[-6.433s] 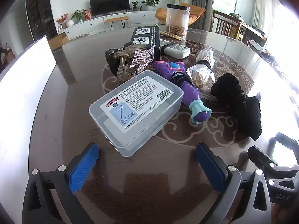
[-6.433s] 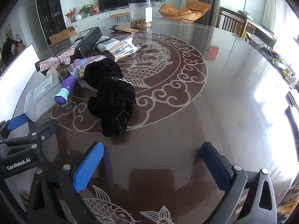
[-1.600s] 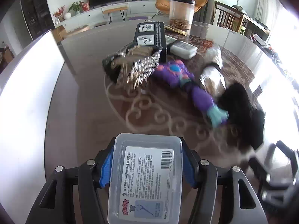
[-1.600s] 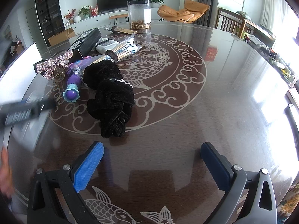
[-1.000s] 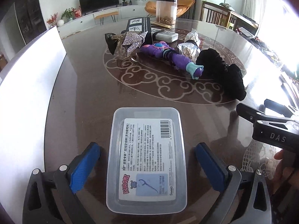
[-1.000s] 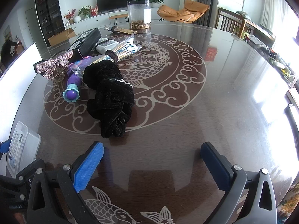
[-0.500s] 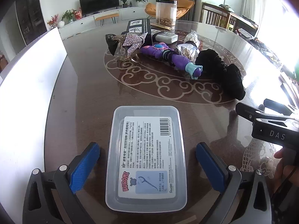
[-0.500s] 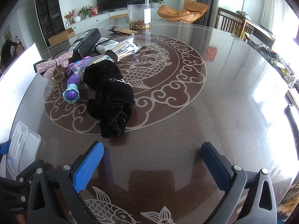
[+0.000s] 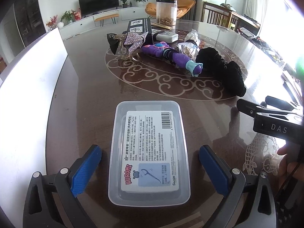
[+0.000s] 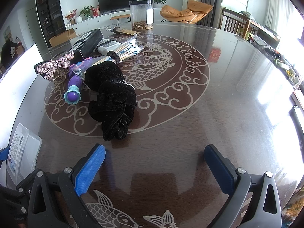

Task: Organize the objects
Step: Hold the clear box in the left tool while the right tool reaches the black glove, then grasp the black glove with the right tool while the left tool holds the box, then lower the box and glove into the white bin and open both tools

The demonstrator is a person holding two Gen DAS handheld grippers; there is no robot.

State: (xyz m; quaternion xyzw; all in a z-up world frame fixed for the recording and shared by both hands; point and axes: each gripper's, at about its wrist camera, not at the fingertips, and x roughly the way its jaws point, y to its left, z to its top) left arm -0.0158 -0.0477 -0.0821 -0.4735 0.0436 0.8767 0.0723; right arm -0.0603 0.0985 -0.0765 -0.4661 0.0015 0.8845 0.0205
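Note:
A clear plastic box (image 9: 149,152) with a white label lies on the dark round table (image 9: 91,98) near its front edge. My left gripper (image 9: 150,169) is open, its blue pads on either side of the box and apart from it. The box also shows at the far left of the right wrist view (image 10: 22,152). My right gripper (image 10: 154,166) is open and empty above bare table. A black cloth (image 10: 112,98), a purple toy (image 10: 74,87), a sparkly bow (image 10: 54,67) and a bag of sticks (image 10: 121,50) lie clustered mid-table.
A black carton (image 10: 87,42), a white case (image 10: 108,47) and a clear jar (image 10: 141,15) stand behind the cluster. A white board (image 9: 28,87) runs along the table's left edge. The right gripper's body (image 9: 271,121) shows at the right of the left wrist view.
The left gripper carried the box from beside the purple toy to the front of the table, set it down and opened. In the last half second nothing moved noticeably.

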